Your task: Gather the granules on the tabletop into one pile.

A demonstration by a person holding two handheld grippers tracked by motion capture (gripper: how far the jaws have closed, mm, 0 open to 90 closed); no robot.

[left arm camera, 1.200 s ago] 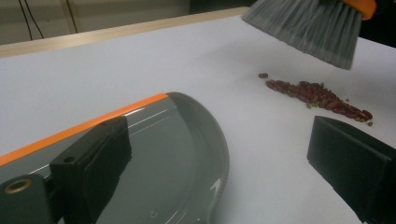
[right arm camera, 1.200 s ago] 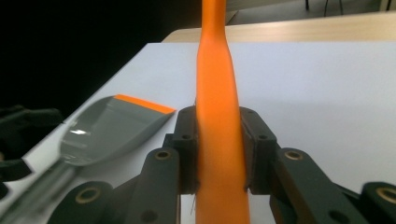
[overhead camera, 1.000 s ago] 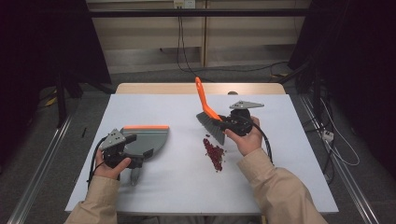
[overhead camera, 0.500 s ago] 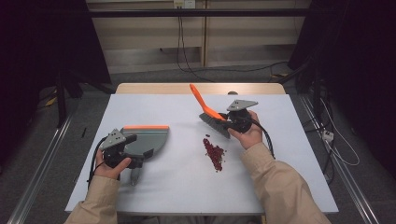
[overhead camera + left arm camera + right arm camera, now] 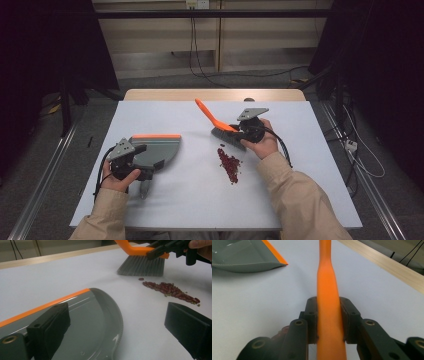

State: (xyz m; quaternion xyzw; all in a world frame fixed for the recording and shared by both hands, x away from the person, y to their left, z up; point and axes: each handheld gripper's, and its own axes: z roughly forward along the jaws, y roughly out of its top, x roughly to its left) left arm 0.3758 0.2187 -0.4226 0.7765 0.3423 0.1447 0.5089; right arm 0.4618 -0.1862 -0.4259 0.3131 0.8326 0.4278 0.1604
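From the high view, a white rectangular table carries a grey plastic dustpan with an orange front edge at its 9 o'clock side. The left gripper sits at the pan's rear, in the person's left hand. A streak of small dark red beans lies near the centre. At 1 o'clock from the beans, the right gripper holds an orange-handled brush with grey bristles.

In the left gripper view, the jaws stand wide apart, one over the dustpan, the other over bare table. The beans lie at 1 o'clock, just below the bristles.

In the right gripper view, both jaws clamp the orange handle; the dustpan lies at 10 o'clock.
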